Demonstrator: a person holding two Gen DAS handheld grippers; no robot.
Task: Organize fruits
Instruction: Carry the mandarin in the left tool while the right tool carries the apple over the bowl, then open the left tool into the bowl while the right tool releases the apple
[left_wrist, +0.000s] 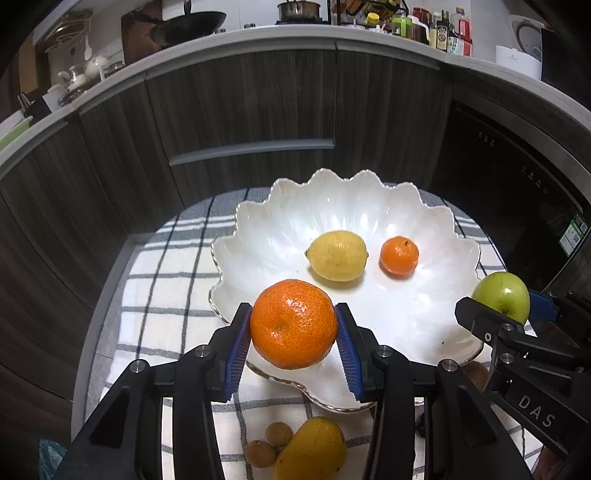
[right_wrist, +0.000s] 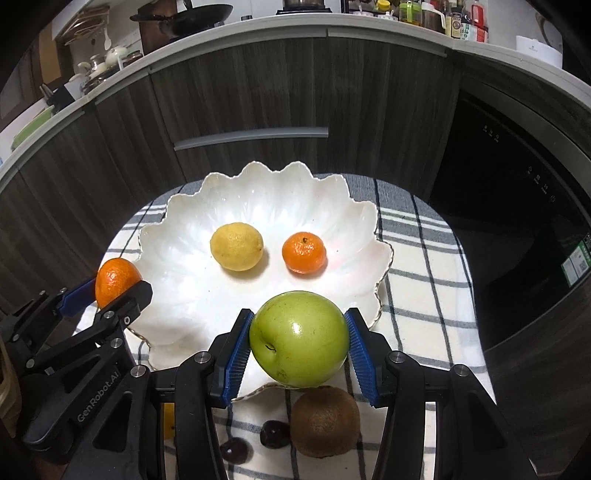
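My left gripper (left_wrist: 293, 332) is shut on a large orange (left_wrist: 293, 323), held above the near rim of a white scalloped bowl (left_wrist: 258, 229). The right gripper (right_wrist: 298, 341) is shut on a green apple (right_wrist: 299, 338), also over the bowl's (right_wrist: 177, 218) near edge. Inside the bowl lie a lemon (left_wrist: 337, 255) and a small mandarin (left_wrist: 399, 256). In the right wrist view the lemon (right_wrist: 236, 246) and mandarin (right_wrist: 304, 252) rest side by side, and the left gripper with its orange (right_wrist: 116, 280) shows at the left. The apple (left_wrist: 502, 295) appears at the right of the left wrist view.
On the checked cloth (right_wrist: 424, 266) near me lie a kiwi (right_wrist: 325, 421), two dark cherries (right_wrist: 273, 434), a yellow mango (left_wrist: 312, 448) and small brown round fruits (left_wrist: 279, 434). Dark wooden cabinets (left_wrist: 240, 110) and a black appliance (left_wrist: 509, 192) stand beyond the table.
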